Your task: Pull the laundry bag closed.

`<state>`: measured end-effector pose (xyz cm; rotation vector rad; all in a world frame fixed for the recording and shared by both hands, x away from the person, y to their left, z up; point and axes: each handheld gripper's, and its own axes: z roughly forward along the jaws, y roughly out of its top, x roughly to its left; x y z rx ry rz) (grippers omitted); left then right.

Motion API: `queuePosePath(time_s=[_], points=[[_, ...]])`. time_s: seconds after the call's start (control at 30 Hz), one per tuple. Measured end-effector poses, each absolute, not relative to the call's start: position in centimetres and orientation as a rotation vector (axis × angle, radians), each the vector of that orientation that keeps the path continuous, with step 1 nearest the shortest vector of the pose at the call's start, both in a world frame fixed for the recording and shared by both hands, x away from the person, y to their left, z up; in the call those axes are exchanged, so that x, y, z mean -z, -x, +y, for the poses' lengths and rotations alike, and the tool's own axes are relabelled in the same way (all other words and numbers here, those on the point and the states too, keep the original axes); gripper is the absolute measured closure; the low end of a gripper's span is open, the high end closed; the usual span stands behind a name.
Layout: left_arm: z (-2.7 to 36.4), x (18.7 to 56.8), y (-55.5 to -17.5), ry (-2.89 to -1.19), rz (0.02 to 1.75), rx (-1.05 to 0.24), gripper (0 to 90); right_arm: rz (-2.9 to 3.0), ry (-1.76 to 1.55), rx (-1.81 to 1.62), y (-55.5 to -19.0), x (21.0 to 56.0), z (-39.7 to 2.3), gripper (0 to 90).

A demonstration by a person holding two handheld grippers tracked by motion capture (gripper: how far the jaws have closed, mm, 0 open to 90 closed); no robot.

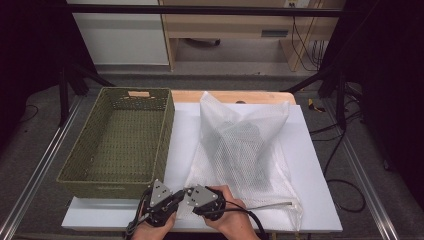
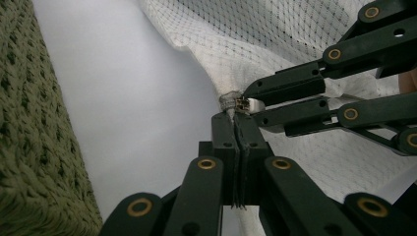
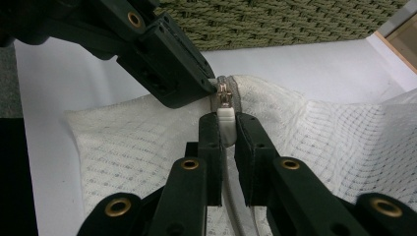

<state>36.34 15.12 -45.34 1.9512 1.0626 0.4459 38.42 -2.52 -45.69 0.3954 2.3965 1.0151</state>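
Left gripper (image 2: 238, 120) pinched tight on mesh bag (image 1: 240, 145) corner; right gripper (image 3: 225, 129) clamps white zipper pull (image 3: 225, 118). Bag contents dark, indistinct.

White mesh cloth bag (image 1: 240, 145); woven green basket (image 1: 120, 140), rough; metal zipper slider (image 3: 224, 96); matt white tabletop (image 1: 185, 130).

mesh bags (image 1: 245, 145): 1 | woven baskets (image 1: 120, 140): 1 | zipper pulls (image 3: 225, 117): 1 | grippers: 2
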Motion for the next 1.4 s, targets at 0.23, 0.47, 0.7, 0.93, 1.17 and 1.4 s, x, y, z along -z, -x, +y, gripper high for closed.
queuePosePath(time_s=[0.23, 0.47, 0.7, 0.93, 1.17, 1.4], points=[[15.1, 45.3, -36.3, -1.949, 1.062, -0.450, 88.8, 2.395, -0.397, -1.014, -38.4, 45.7, -2.5, 81.9], [15.1, 45.1, -36.3, -1.940, 1.059, -0.452, 88.9, 2.402, -0.397, -1.004, -38.4, 45.4, -2.7, 82.0], [15.1, 44.9, -36.2, -1.931, 1.054, -0.455, 89.0, 2.417, -0.419, -0.982, -38.5, 45.4, -2.9, 82.1], [15.0, 44.9, -36.1, -1.932, 1.051, -0.457, 89.1, 2.436, -0.418, -0.959, -38.5, 45.4, -3.1, 82.0], [15.1, 44.8, -36.1, -1.922, 1.050, -0.456, 89.0, 2.450, -0.432, -0.930, -38.6, 45.5, -3.7, 82.0], [15.1, 44.8, -36.1, -1.919, 1.049, -0.454, 89.0, 2.453, -0.447, -0.934, -38.7, 45.6, -4.0, 82.0]])
